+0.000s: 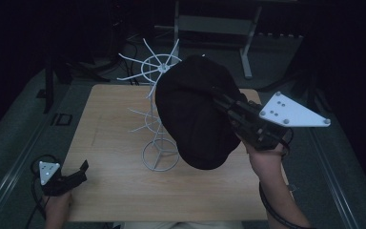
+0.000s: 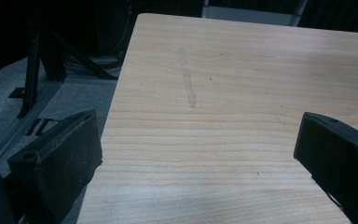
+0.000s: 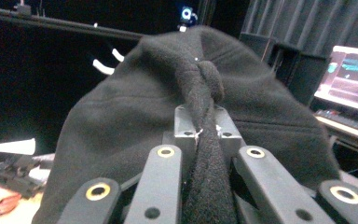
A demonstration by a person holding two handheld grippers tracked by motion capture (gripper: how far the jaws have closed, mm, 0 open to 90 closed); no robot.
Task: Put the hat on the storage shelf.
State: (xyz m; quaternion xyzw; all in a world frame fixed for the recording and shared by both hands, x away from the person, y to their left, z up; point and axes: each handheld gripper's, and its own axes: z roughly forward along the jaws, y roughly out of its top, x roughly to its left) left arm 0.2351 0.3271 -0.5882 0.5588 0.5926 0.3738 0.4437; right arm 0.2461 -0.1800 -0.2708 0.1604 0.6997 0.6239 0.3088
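A black fleece hat (image 1: 195,114) hangs in the air beside the top of a white wire rack (image 1: 158,155) that stands mid-table. My right gripper (image 1: 223,101) is shut on a fold of the hat's cloth, and the hat covers part of the rack's upper arms. In the right gripper view the pinched cloth (image 3: 205,84) bunches between the jaws of the right gripper (image 3: 204,128), and two white rack prongs (image 3: 103,66) poke out behind the hat. My left gripper (image 1: 78,171) rests at the table's near left corner. Its jaws stand open over bare wood, shown by the left gripper (image 2: 196,154).
The wooden table (image 1: 114,191) has its left edge close to the left gripper, with grey floor and a dark stand (image 2: 42,70) beyond. A lit monitor (image 3: 354,77) is off to the right. A metal frame (image 1: 214,24) stands behind the table.
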